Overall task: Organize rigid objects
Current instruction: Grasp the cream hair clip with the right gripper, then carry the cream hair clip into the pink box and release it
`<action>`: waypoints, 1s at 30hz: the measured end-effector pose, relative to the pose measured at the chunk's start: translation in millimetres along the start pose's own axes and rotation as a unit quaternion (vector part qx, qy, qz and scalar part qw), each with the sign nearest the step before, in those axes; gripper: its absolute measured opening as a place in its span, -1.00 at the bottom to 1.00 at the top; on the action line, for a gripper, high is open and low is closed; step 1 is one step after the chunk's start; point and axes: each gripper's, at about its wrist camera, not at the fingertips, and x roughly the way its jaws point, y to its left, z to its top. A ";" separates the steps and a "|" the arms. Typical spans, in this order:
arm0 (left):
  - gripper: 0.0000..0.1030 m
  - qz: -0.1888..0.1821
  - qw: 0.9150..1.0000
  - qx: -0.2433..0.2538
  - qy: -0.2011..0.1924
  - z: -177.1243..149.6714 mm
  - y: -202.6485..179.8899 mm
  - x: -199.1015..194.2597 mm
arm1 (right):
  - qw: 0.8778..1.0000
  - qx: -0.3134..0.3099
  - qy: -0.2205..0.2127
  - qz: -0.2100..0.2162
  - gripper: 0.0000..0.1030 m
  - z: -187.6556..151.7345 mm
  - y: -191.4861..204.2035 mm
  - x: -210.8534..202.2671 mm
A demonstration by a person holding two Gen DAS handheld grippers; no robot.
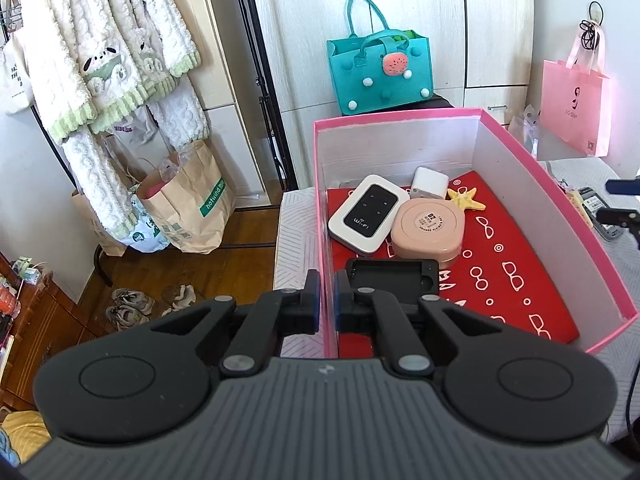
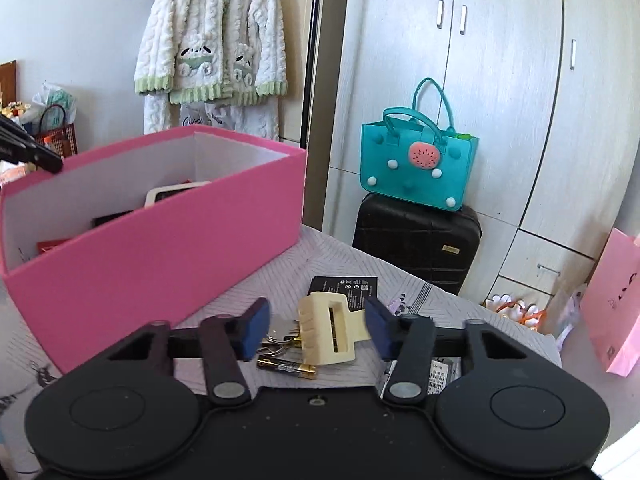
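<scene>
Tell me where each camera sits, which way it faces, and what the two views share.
Left wrist: on the left gripper, looking down into the pink box; its jaws are shut on the box's near wall.
Right wrist: on the right gripper, looking down at the table; its open jaws bracket a cream hair clip, not touching it.
Shared: the pink box, teal bag and hanging pyjamas.

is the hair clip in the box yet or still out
Out. The cream hair clip lies on the cloth outside the pink box, between the right gripper's open jaws, beside keys and a battery.
</scene>
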 end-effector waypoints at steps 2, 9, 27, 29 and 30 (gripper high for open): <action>-0.89 0.000 1.000 0.002 0.000 -0.2 0.1 -0.2 | 1.000 -0.003 0.010 0.004 -0.16 0.1 -0.5 7.8; -0.89 0.001 1.000 0.006 -0.002 -1.0 -1.4 0.2 | 0.999 0.004 0.042 0.013 -0.43 0.2 -2.1 34.0; -0.89 -0.003 1.000 0.005 -0.003 -1.3 -2.5 1.0 | 1.000 -0.014 0.015 0.012 -0.74 22.0 15.8 2.9; -0.89 -0.003 1.000 0.006 -0.005 -1.8 -2.5 1.5 | 1.000 -0.014 -0.007 0.023 -0.73 33.2 20.4 -10.6; -0.89 -0.002 1.000 0.005 -0.005 -2.1 -1.8 1.9 | 0.999 -0.012 -0.020 0.032 -0.73 39.1 22.7 -17.0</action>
